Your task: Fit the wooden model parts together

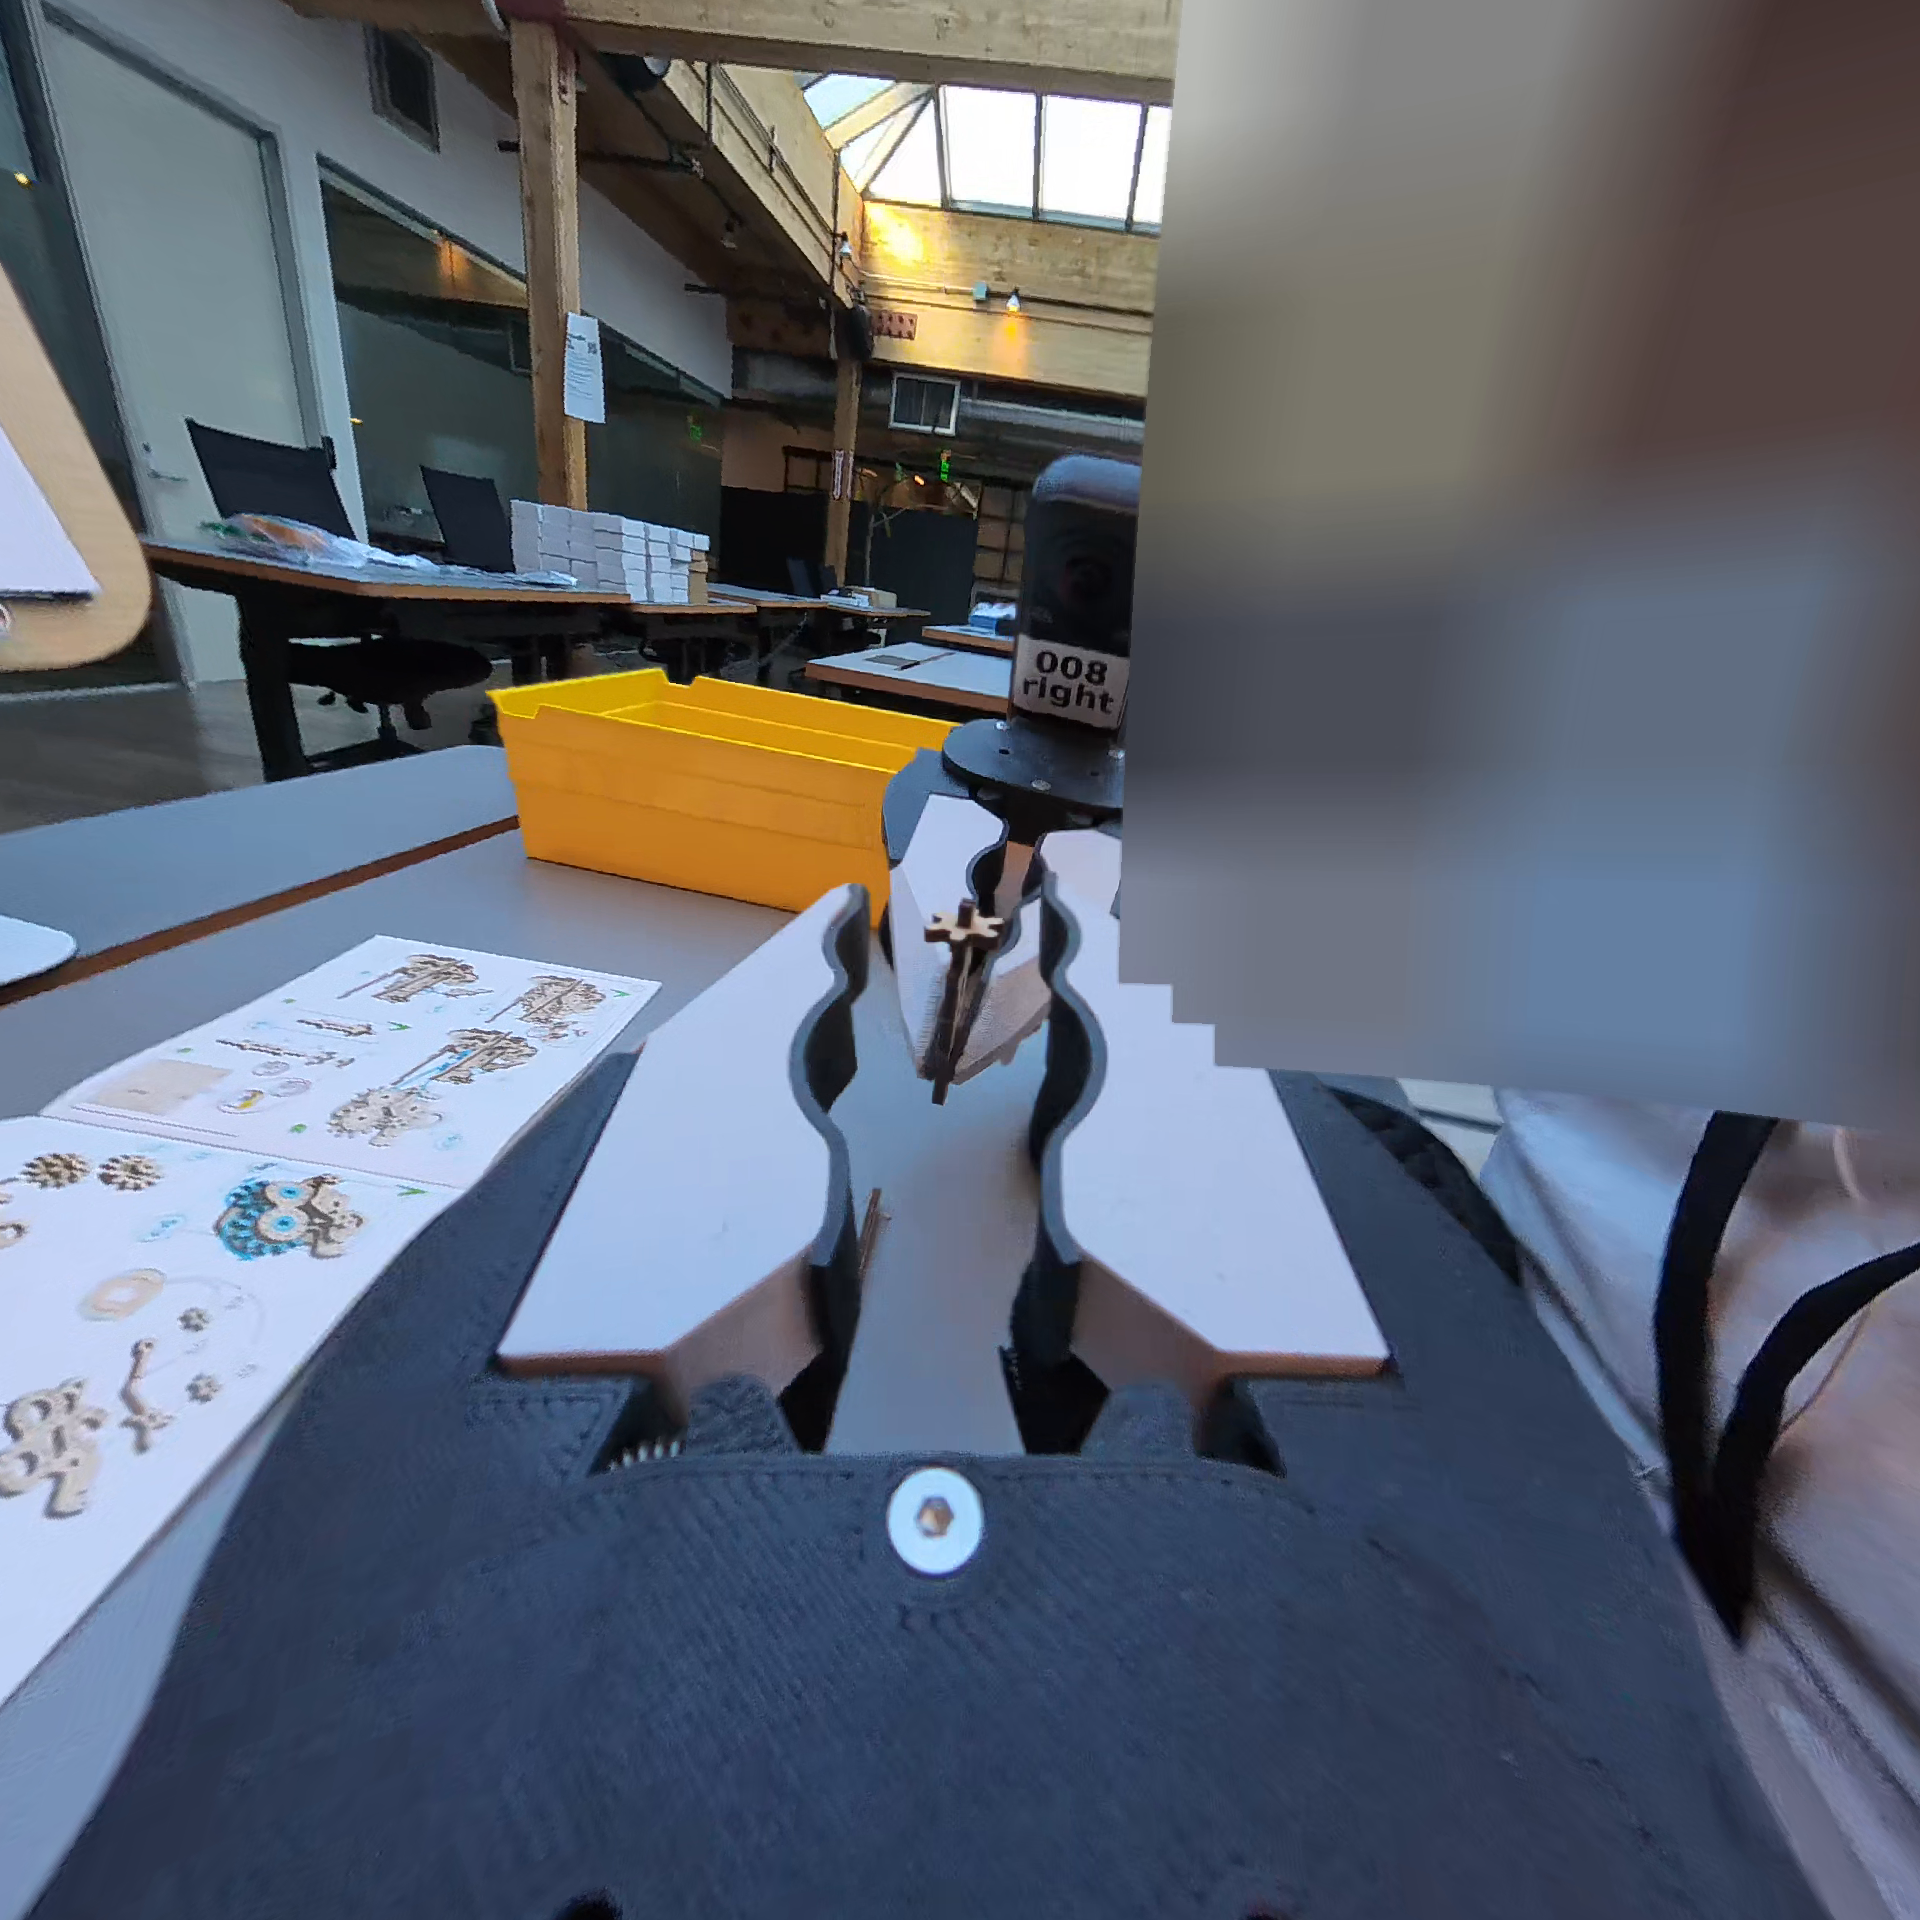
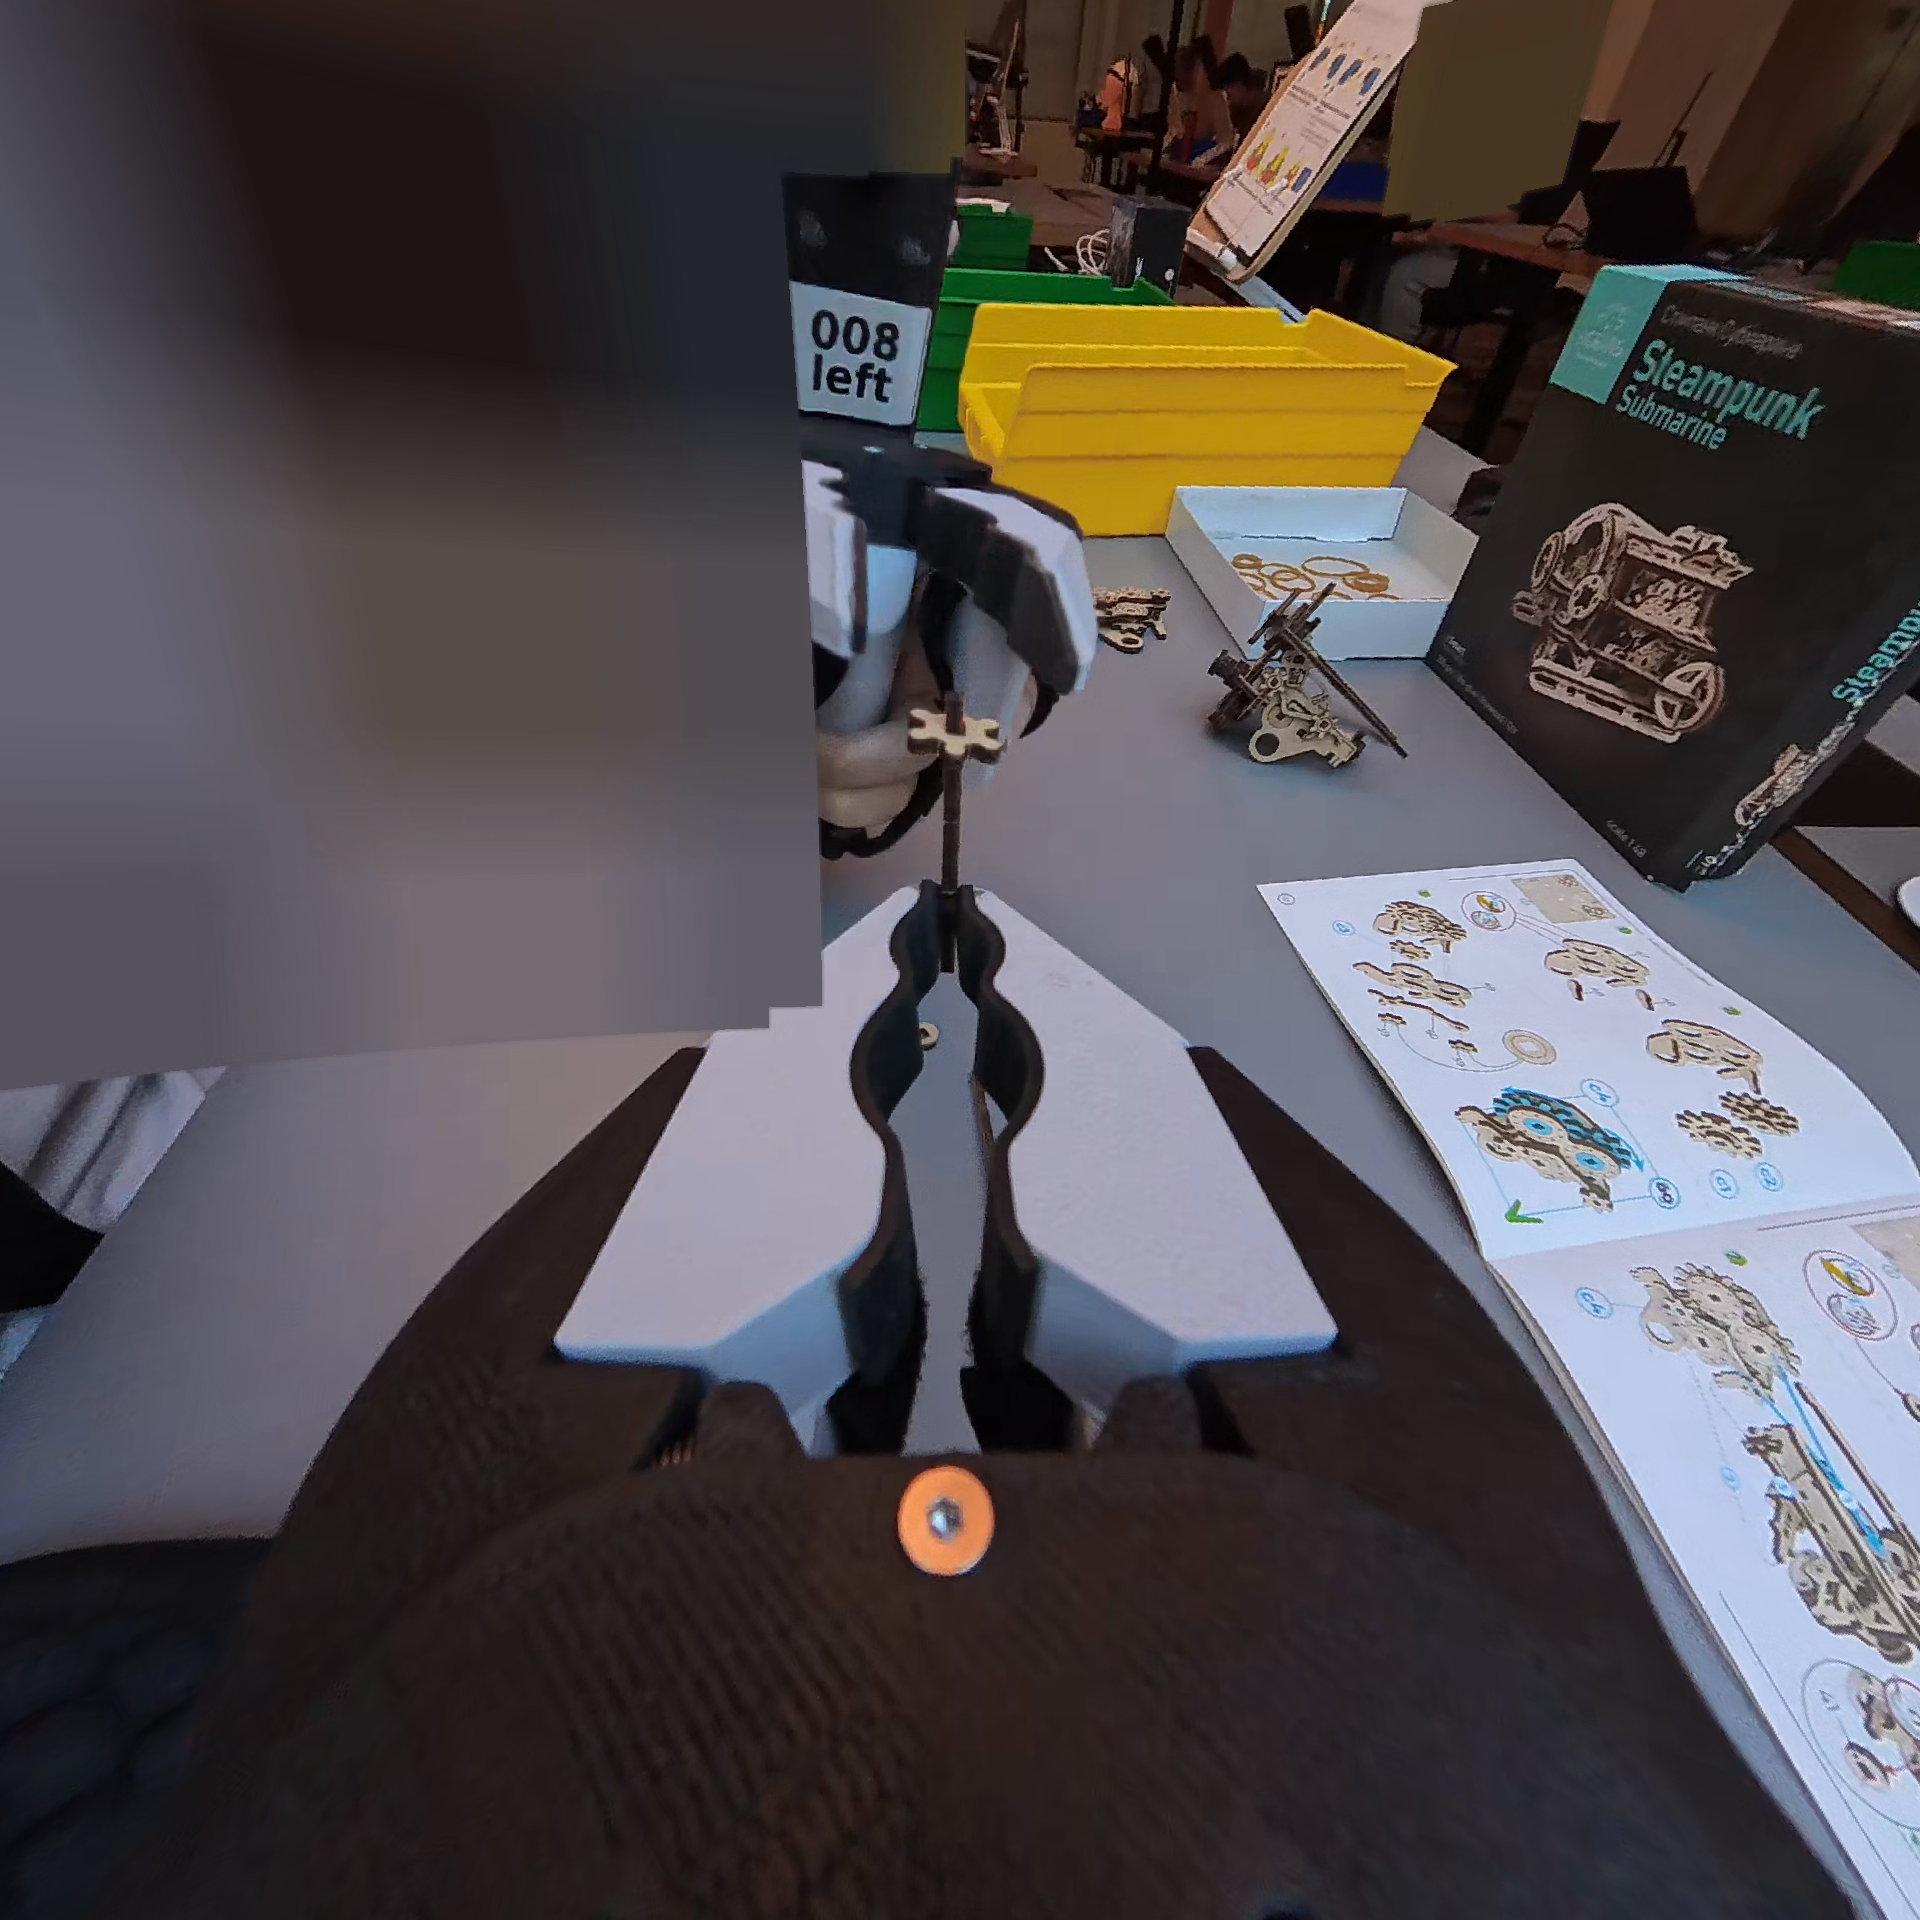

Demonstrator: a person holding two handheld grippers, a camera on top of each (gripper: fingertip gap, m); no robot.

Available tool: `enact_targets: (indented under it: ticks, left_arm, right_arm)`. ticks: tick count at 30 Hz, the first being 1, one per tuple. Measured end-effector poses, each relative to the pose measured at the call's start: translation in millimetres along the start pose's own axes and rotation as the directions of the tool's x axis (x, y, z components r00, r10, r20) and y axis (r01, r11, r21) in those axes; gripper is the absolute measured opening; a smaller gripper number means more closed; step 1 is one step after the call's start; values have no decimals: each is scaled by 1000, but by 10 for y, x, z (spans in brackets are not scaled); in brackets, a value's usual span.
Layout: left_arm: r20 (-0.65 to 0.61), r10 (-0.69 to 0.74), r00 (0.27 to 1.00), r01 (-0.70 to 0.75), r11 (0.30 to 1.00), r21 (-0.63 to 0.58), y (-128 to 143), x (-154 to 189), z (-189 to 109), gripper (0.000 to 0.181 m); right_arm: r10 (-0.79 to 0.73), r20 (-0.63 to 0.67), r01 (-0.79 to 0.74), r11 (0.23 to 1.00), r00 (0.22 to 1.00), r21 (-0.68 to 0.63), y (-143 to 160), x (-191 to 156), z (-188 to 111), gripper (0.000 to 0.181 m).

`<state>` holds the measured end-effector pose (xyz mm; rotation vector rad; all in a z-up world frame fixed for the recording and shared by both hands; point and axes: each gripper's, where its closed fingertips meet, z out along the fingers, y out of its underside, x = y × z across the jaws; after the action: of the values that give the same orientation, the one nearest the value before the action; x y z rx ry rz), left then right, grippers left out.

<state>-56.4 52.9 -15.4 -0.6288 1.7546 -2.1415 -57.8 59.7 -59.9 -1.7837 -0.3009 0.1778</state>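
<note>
While your right gripper (image 2: pixel 948 925) pinches the thin dark wooden axle (image 2: pixel 949 831) with its pale cross-shaped wooden piece (image 2: pixel 956 730) at the far end, your left gripper (image 1: pixel 951 966) gapes empty; grip low, it's light and snaps easily.

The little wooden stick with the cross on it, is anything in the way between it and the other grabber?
Nothing visible. The right gripper pinches the stick; the open left gripper faces it across clear air.
</note>
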Motion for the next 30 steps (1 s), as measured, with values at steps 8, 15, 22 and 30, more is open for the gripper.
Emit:
enact_targets:
  ticks: [8, 15, 22, 30]
  left_arm:
    - [4, -60, 998, 60, 998, -29, 8, -86, -53, 20]
    - [8, -77, 997, 77, 995, -69, 131, -75, 10, 6]
    - [49, -175, 983, 176, 984, -8, 67, -221, -45, 12]
    - [57, -107, 993, 109, 993, -33, 99, -204, -36, 20]
  right_arm:
    - [-49, -31, 48, 999, 998, -11, 40, 36, -1, 0]
    - [34, -2, -34, 999, 999, -13, 67, 35, 19, 0]
    - [277, 140, -281, 960, 951, 12, 35, -1, 14, 1]
    - [507, 309, -527, 849, 805, -20, 47, -79, 18, 0]
